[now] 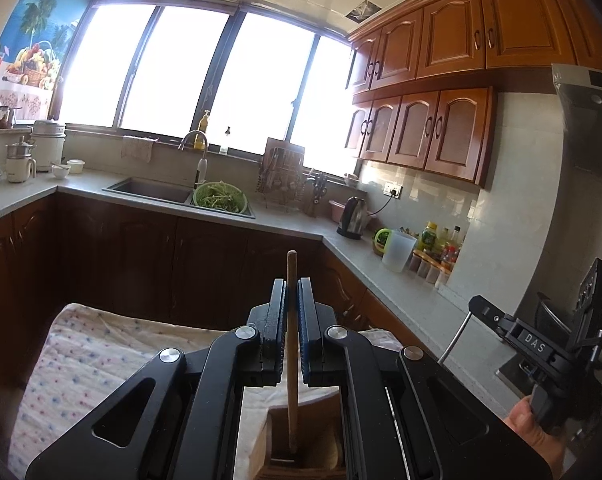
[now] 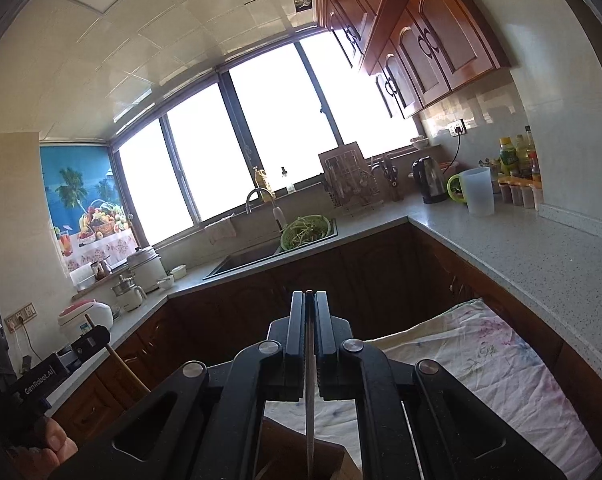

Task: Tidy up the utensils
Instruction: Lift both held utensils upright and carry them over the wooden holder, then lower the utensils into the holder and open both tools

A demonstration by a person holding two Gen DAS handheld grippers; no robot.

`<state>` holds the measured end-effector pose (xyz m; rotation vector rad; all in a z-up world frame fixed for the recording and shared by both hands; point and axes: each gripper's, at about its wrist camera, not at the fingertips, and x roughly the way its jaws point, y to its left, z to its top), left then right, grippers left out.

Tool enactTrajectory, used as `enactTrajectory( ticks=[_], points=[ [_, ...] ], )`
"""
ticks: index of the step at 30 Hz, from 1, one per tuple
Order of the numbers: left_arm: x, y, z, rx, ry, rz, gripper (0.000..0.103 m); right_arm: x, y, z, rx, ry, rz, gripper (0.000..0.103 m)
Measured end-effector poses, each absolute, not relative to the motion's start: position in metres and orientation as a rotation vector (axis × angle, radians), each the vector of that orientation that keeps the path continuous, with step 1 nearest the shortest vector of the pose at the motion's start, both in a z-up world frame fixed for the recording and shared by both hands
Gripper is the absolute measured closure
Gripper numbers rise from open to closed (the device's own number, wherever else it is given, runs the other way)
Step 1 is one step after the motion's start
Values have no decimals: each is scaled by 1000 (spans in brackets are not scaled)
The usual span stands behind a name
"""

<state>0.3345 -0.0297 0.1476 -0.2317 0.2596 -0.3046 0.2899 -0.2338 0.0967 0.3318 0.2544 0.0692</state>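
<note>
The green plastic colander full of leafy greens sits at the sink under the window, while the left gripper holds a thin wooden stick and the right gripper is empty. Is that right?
Not quite. The right gripper is not empty: the right wrist view shows it shut on a thin metal utensil handle. The rest holds: the green plastic colander of greens sits at the sink, and the left gripper clamps a thin wooden stick.

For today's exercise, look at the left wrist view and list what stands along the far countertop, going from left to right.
White jug appliance → steamer pot → small white bowls → sink → green colander of greens → dish rack → knife block → electric kettle → translucent jug → sauce bottles.
</note>
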Motion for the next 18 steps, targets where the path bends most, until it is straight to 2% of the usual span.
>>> enactTrajectory(
  ticks=[12, 18],
  points=[
    [344, -39, 79, -222, 315, -279, 98, 298, -235, 31, 376, 307, 43, 99],
    [343, -41, 77, -214, 330, -293, 98, 299, -241, 21, 399, 340, 32, 99]
  ],
)
